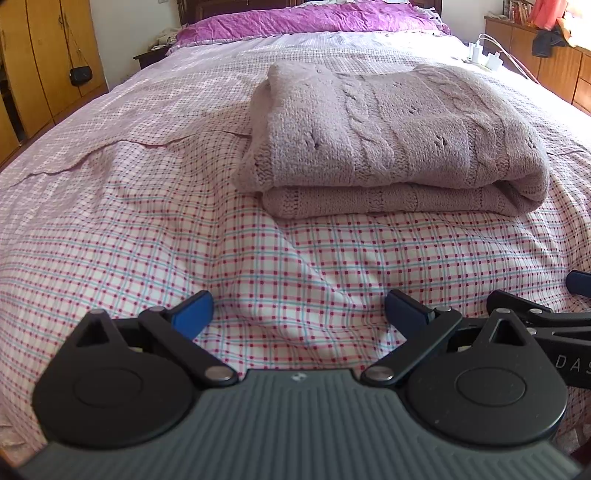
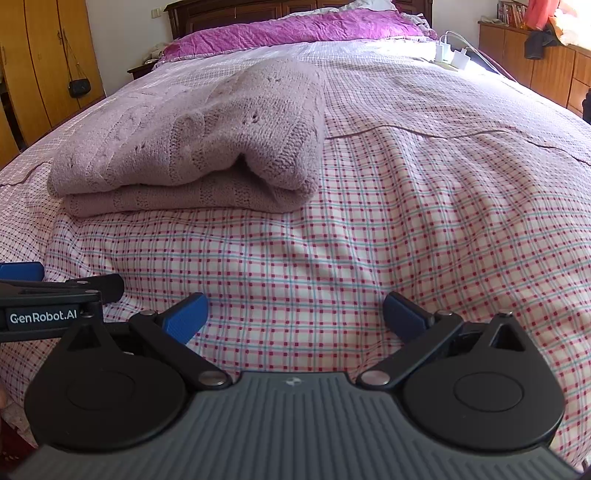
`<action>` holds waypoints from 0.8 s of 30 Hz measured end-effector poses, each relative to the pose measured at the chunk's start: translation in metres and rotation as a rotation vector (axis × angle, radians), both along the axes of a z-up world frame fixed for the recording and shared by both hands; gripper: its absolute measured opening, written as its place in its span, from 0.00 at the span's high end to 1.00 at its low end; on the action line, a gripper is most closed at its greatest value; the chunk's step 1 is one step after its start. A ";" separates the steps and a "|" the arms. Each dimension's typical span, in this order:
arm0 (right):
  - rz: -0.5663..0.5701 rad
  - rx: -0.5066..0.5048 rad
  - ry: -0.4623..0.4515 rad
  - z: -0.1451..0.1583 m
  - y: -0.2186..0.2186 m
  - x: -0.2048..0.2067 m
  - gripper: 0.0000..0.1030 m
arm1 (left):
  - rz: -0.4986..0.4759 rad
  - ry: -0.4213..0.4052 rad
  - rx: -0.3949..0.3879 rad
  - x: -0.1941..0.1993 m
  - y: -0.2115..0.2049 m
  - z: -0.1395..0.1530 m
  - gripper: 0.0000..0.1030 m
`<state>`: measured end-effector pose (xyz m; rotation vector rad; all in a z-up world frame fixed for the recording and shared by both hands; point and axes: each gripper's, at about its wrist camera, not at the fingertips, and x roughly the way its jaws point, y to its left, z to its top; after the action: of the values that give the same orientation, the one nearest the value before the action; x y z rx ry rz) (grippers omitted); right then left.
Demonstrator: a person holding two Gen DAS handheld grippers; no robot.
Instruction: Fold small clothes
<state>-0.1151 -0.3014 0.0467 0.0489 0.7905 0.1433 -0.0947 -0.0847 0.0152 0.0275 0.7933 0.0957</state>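
The pale mauve cable-knit sweater lies folded in a thick stack on the checked bedsheet, toward the middle of the bed, its rounded fold edge facing the cameras (a layer peeks out underneath). Well short of it, the left gripper hangs over bare sheet with its blue fingers spread wide, holding nothing. Just beside it, the right gripper is likewise wide apart and empty. Behind the sweater lies a purple quilt; wooden wardrobes stand at the left.
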 end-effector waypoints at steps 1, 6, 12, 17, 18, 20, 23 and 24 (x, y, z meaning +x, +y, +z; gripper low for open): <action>0.000 0.000 0.000 0.000 0.001 -0.001 0.00 | 0.000 0.000 0.000 0.000 0.000 0.000 0.01; 0.000 0.000 0.000 0.000 0.001 -0.001 0.00 | 0.000 0.001 -0.001 -0.001 0.000 0.000 0.01; 0.000 0.004 0.000 0.000 0.000 0.000 0.00 | 0.008 0.002 -0.008 0.000 0.000 0.000 0.01; -0.001 0.002 0.001 0.000 0.000 -0.001 0.00 | 0.008 0.001 -0.007 0.000 -0.001 0.001 0.01; 0.000 0.003 0.001 0.000 0.001 -0.001 0.00 | 0.009 0.001 -0.007 0.000 0.000 0.000 0.01; 0.000 0.001 0.000 0.000 0.001 -0.002 0.00 | 0.010 0.000 -0.005 0.000 0.000 0.000 0.01; 0.000 -0.004 0.001 0.000 0.001 0.000 0.00 | 0.010 0.000 -0.007 0.000 0.000 0.001 0.01; 0.000 -0.006 0.001 -0.001 0.001 0.001 0.00 | 0.010 -0.001 -0.008 0.000 0.000 0.000 0.01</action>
<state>-0.1142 -0.3005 0.0462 0.0437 0.7916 0.1411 -0.0949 -0.0851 0.0156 0.0161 0.7930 0.1020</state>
